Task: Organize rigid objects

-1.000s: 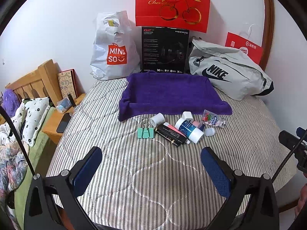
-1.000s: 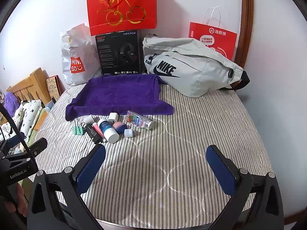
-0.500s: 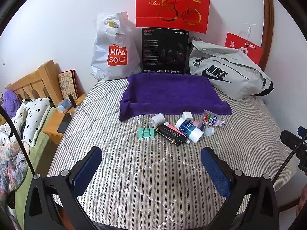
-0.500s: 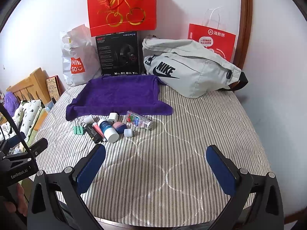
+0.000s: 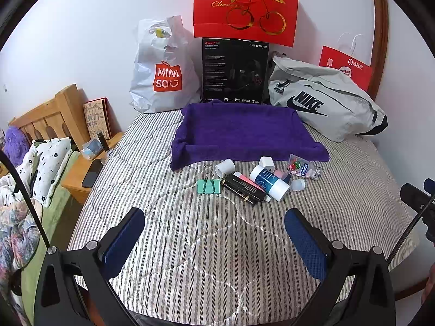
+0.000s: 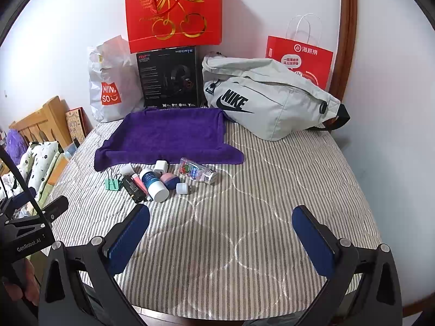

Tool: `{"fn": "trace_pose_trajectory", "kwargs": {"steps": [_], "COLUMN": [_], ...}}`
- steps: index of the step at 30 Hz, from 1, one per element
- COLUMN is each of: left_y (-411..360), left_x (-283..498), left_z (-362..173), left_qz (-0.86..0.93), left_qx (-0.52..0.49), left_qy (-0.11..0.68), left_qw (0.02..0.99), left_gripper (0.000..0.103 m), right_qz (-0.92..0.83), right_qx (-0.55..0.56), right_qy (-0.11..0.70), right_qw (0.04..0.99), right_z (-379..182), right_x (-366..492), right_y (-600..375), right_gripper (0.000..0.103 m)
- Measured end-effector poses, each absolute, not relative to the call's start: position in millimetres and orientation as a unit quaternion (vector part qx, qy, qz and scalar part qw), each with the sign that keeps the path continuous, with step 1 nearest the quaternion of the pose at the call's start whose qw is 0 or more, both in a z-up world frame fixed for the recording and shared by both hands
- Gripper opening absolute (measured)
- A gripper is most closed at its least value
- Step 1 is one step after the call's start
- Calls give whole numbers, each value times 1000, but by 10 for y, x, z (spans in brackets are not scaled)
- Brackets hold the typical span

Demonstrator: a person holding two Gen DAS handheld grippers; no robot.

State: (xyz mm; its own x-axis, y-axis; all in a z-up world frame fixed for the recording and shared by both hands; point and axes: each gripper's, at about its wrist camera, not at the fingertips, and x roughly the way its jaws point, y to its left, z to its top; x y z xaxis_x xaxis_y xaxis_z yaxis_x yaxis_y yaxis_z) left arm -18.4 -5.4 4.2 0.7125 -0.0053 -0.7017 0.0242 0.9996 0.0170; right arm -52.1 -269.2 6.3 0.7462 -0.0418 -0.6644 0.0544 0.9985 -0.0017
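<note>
Bright, even indoor light; soft shadows lie behind the bags on the wall. Sharp focus, with strong fisheye bending and dark vignetted corners.

One purple towel (image 5: 244, 133), one green binder clip (image 5: 208, 186), one white-capped bottle (image 5: 269, 182), one clear bottle (image 5: 303, 167), one black tube (image 5: 243, 188); upper frame: two red paper bags (image 5: 246, 8), one white plastic bag (image 5: 163, 68), one grey sling bag (image 5: 326, 106), one black box (image 5: 235, 72).

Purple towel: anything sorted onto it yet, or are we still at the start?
Nothing looks done: the purple towel is bare. The green binder clip, white bottle and the other small items lie clustered in front of it. Nothing is in hand: the left claw and right claw are open and empty. All sorting remains.
</note>
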Motion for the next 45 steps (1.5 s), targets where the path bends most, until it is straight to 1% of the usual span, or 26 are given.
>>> {"fn": "trace_pose_trajectory", "kwargs": {"steps": [45], "left_y": [-93], "left_x": [-183], "left_z": [14], "left_qz": [-8], "left_qx": [24], "left_qy": [379], "left_qw": [925], "left_gripper": [103], "right_qz": [-32], "right_qx": [3], "right_qy": [356], "right_qw": [934], "right_z": [83], "right_x": [-551], "right_y": [-2705], "right_gripper": [103]}}
